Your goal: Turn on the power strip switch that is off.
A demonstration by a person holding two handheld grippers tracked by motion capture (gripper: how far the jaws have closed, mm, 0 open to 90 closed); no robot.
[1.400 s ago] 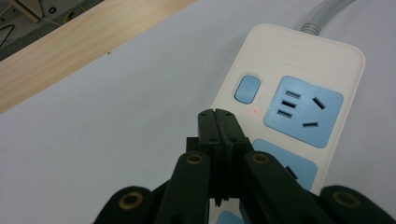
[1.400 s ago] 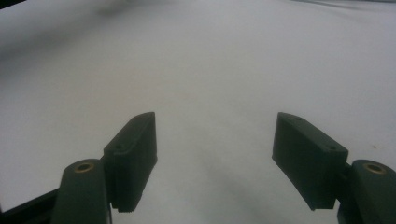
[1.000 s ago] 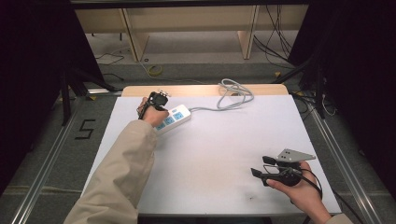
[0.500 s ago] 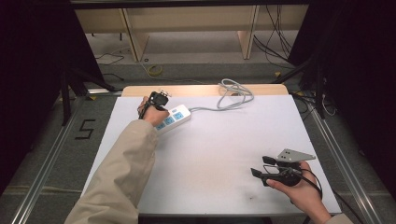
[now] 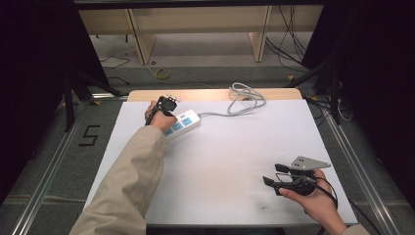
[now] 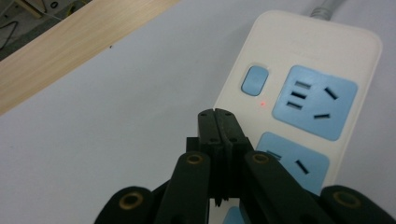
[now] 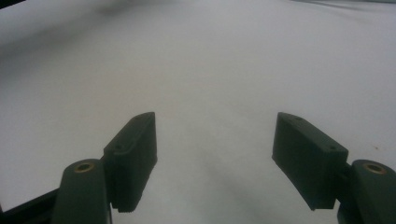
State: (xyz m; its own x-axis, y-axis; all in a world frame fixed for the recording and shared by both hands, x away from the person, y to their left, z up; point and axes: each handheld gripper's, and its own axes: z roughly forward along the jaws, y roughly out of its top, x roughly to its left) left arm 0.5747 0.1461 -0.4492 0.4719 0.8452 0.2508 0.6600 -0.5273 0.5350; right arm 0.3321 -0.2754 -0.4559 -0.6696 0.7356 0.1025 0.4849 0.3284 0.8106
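- Nothing has moved in the last second: left claw (image 6: 218, 122), pressed closed and empty, stays by the power strip's (image 6: 303, 93) switch (image 6: 254, 80), far-left of the surface (image 5: 235, 166).
- Indicator light (image 6: 262, 103) glows red, so the switch press seems done.
- Right claw (image 5: 272, 175) idles wide open, near-right corner.

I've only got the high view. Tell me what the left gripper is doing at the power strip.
Observer: The left gripper is shut, jaws pressed together with nothing between them, tips over the power strip near its blue switch.
Operator: Say whether the strip is live.
Observer: A small red light glows just below the switch.
Operator: Now report the right gripper.
Observer: The right gripper is open, jaws wide apart over bare white table, holding nothing.
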